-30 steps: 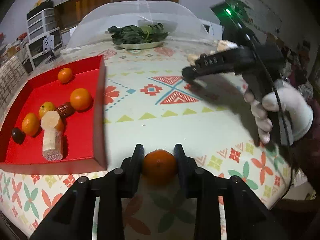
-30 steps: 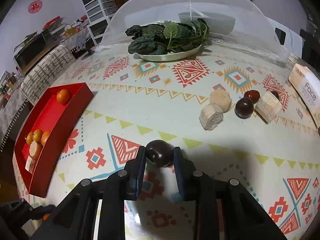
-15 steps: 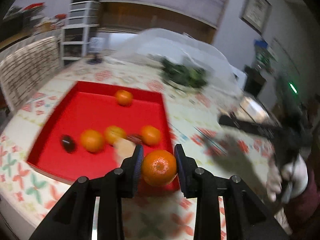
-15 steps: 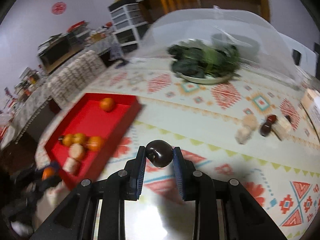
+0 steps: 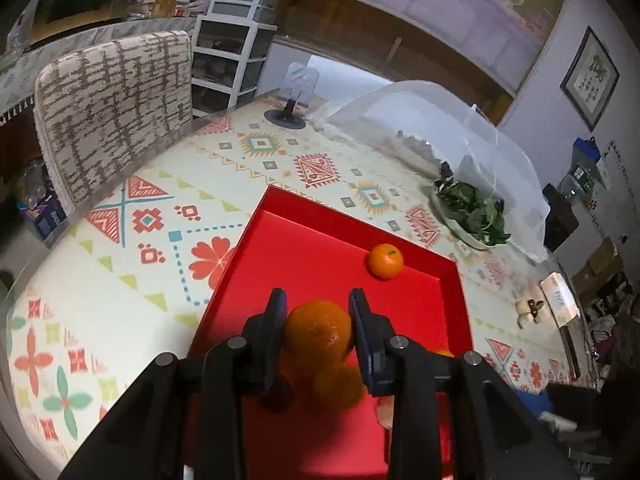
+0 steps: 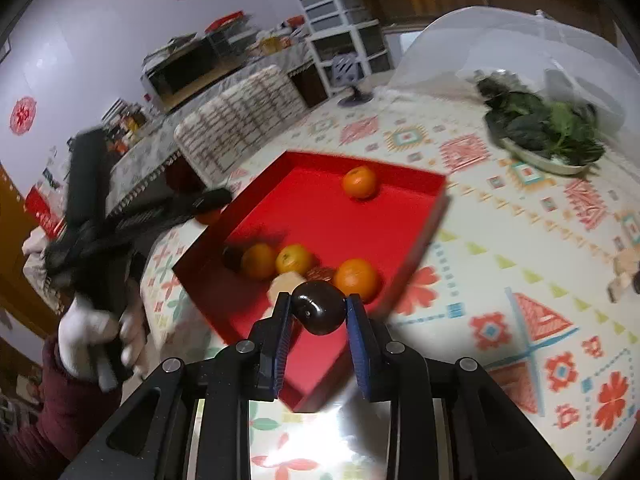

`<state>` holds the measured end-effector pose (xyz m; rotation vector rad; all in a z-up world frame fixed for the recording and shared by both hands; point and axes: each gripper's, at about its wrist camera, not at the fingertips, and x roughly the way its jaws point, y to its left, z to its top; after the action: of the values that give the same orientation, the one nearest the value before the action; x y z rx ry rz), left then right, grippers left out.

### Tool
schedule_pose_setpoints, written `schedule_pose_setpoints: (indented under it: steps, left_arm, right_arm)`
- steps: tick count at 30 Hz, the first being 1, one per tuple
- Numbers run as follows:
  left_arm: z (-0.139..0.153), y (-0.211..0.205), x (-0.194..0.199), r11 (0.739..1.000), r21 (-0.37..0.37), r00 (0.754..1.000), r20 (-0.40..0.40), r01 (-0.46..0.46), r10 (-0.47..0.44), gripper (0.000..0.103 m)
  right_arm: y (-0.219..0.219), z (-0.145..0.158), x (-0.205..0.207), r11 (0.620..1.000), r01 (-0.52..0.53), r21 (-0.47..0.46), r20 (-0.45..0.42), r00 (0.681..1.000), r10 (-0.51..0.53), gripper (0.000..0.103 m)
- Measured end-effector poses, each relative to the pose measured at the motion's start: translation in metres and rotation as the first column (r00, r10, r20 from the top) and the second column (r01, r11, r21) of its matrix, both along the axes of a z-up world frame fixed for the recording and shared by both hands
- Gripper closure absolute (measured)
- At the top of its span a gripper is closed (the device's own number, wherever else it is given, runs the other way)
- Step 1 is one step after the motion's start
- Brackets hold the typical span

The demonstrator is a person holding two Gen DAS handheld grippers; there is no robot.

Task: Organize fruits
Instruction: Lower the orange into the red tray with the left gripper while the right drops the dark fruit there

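Observation:
My left gripper (image 5: 318, 300) is shut on an orange mandarin (image 5: 318, 334) and holds it above the near part of the red tray (image 5: 320, 248). One mandarin (image 5: 385, 261) lies in the tray's far corner, and another (image 5: 338, 386) sits just below the held one. My right gripper (image 6: 318, 300) is shut on a dark, glossy round fruit (image 6: 320, 314), over the near side of the red tray (image 6: 320, 220). Several mandarins (image 6: 356, 278) and a pale cut piece (image 6: 286, 282) lie in the tray beneath it. The left gripper (image 6: 212, 204), held by a white-gloved hand (image 6: 88, 328), reaches in from the left.
A plate of leafy greens (image 6: 544, 132) sits at the back right, under the edge of a clear mesh food cover (image 5: 440, 128). Cut pale pieces and dark fruit (image 5: 528, 308) lie on the patterned tablecloth to the right. A woven chair back (image 5: 112, 100) stands at the table's far edge.
Both grippers rose and swung left toward the red tray with their fruit still gripped. The left one went from the tablecloth to above the tray; the right one reached its near side.

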<state>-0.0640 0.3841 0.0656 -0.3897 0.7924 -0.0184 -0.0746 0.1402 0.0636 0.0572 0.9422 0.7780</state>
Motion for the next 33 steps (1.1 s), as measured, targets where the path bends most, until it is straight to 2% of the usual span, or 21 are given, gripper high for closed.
schedule_pose_setpoints:
  steps: [6, 11, 16, 23, 29, 31, 33]
  left_arm:
    - [-0.01, 0.004, 0.018, 1.0, -0.006, 1.0, -0.023, 0.01, -0.01, 0.072]
    - [-0.011, 0.007, 0.018, 1.0, -0.015, 1.0, -0.022, 0.011, -0.012, 0.072]
    - [-0.017, 0.016, 0.019, 1.0, -0.03, 0.999, -0.044, -0.006, 0.004, 0.072]
    - [-0.029, 0.024, 0.032, 0.999, -0.049, 0.997, -0.071, -0.022, 0.019, 0.072]
    - [-0.026, 0.026, 0.032, 0.997, -0.08, 0.998, -0.055, -0.021, 0.016, 0.055]
    - [-0.022, 0.027, 0.027, 0.996, -0.081, 0.999, -0.04, -0.029, 0.026, 0.045]
    - [-0.018, 0.029, 0.021, 0.995, -0.09, 0.999, -0.025, -0.035, 0.033, 0.041]
  right_arm:
    - [0.034, -0.005, -0.004, 0.997, -0.074, 0.008, -0.013, 0.997, 0.074, 0.074]
    - [0.061, 0.0, 0.014, 0.996, -0.085, 0.018, 0.006, 0.996, 0.085, 0.074]
    - [0.076, -0.004, 0.036, 0.995, -0.086, 0.046, -0.031, 0.996, 0.087, 0.074]
    - [0.08, -0.017, 0.047, 0.994, -0.076, 0.079, -0.111, 0.99, 0.084, 0.073]
    - [0.086, -0.017, 0.046, 0.996, -0.071, 0.059, -0.098, 0.992, 0.077, 0.073]
    - [0.086, -0.016, 0.048, 0.996, -0.064, 0.057, -0.094, 0.993, 0.069, 0.073]
    - [0.085, -0.015, 0.051, 0.997, -0.055, 0.058, -0.091, 0.994, 0.06, 0.073]
